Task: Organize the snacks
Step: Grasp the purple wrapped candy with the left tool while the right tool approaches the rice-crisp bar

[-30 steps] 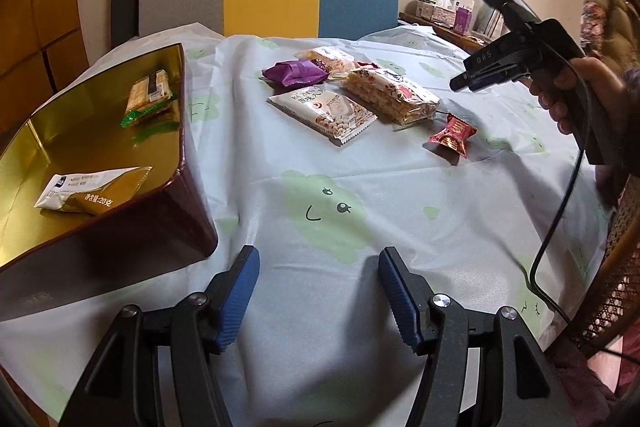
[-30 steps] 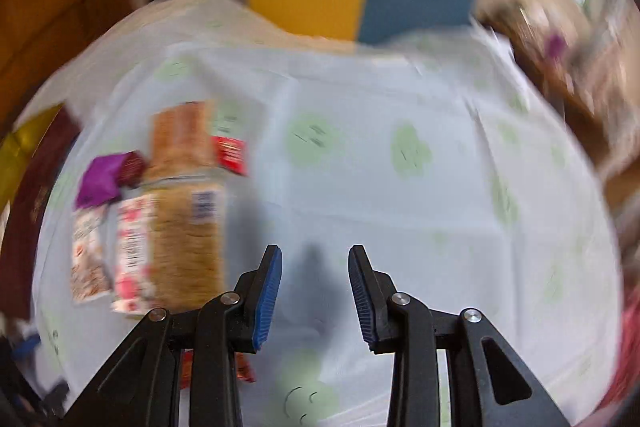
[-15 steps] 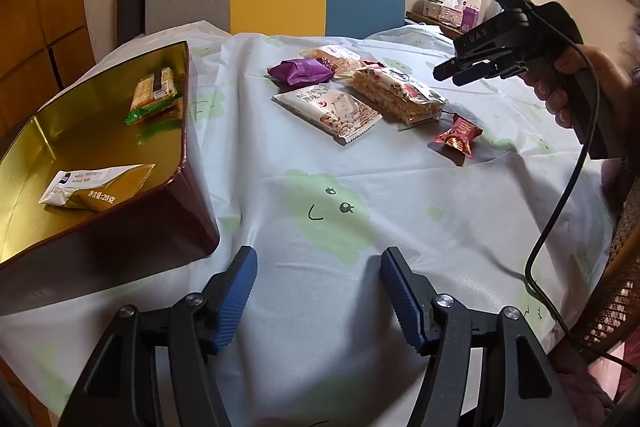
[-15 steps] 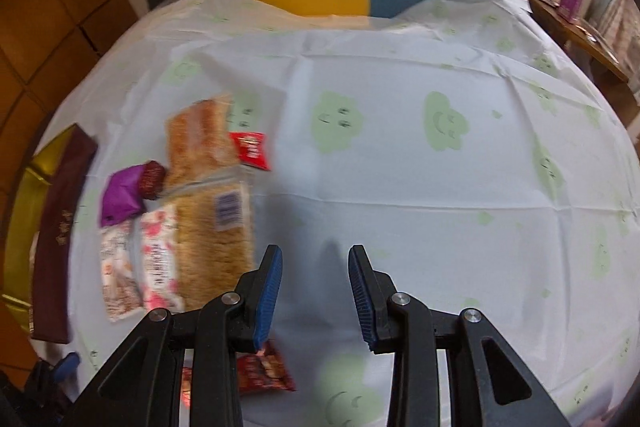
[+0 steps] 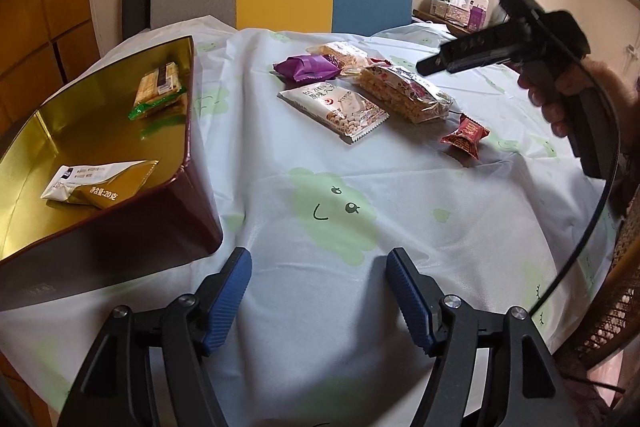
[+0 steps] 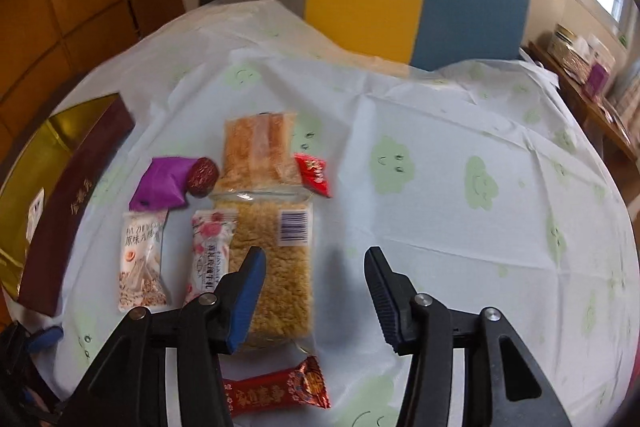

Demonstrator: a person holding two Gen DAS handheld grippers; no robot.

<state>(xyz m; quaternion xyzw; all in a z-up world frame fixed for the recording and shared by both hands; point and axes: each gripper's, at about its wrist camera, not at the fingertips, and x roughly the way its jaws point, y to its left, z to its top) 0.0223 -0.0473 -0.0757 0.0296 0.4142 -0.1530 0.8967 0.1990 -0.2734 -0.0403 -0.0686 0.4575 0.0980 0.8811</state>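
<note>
Snacks (image 6: 272,267) mid-tabletop — right claw (image 6: 314,297) just spreading, empty, over several packs; it could pinch two. Left claw (image 5: 320,301) spread, empty.

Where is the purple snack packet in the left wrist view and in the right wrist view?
Left wrist view: the purple snack packet lies upper centre, behind the white packet.
Right wrist view: it lies left of centre, touching a dark red round snack.
Shared landmark: the gold tin, left of the packet in both views.
</note>
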